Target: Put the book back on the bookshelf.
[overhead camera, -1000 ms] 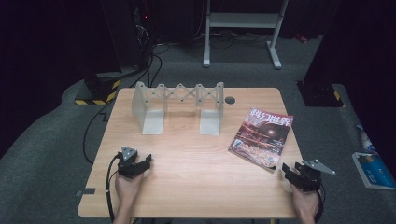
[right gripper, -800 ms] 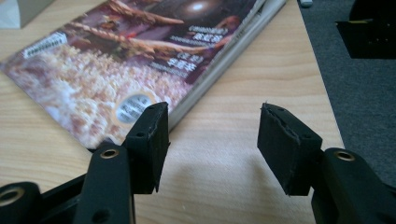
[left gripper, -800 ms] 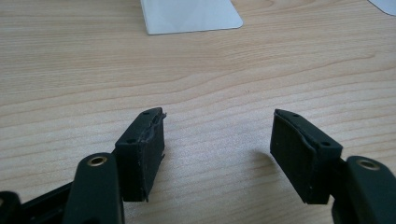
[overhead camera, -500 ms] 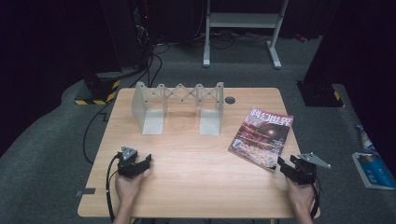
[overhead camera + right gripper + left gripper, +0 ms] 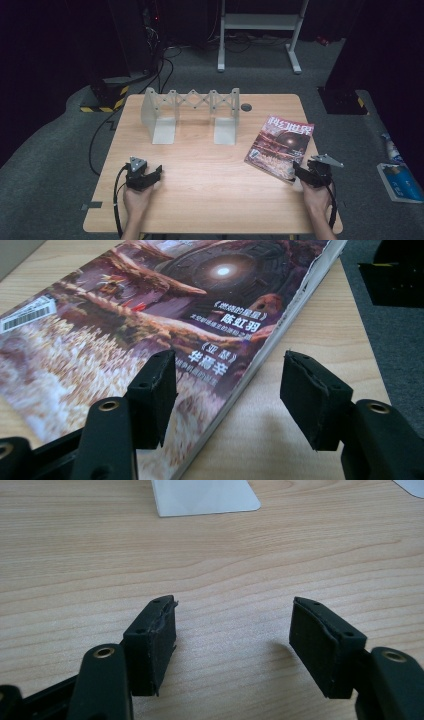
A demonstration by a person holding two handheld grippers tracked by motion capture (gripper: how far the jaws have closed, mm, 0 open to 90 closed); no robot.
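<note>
Flat on the pale wooden table [image 5: 210, 190], near its right edge: a thin magazine [image 5: 280, 145] with a shiny cover and a straight spine. On the cover, dark reds and purples, a round glowing light, a pale patch low down. Big white Chinese letters across the top in the high view. More white Chinese writing near the lower corner in the right gripper view, too small to read for sure. A white barcode sticker [image 5: 27, 317] at one edge.

Right gripper [image 5: 300, 175] at the near corner of the magazine, black and boxy, rough flat pads [image 5: 307, 395], jaws wide apart. One jaw over the cover, the other over bare wood past the spine. Holding nothing. Cannot tell if a pad touches the paper.

Left gripper [image 5: 150, 175] well away on the left side of the table, low over bare wood. Jaws wide apart too, nothing between them, ribbed pads [image 5: 312, 652] worn at the edges.

Behind, at the far side of the table: a grey metal rack [image 5: 190, 112], criss-cross bars along the back, two flat plates on the wood. Nothing in the rack. A small dark round hole [image 5: 246, 107] just beside it. Wavy grain lines in the wood.
</note>
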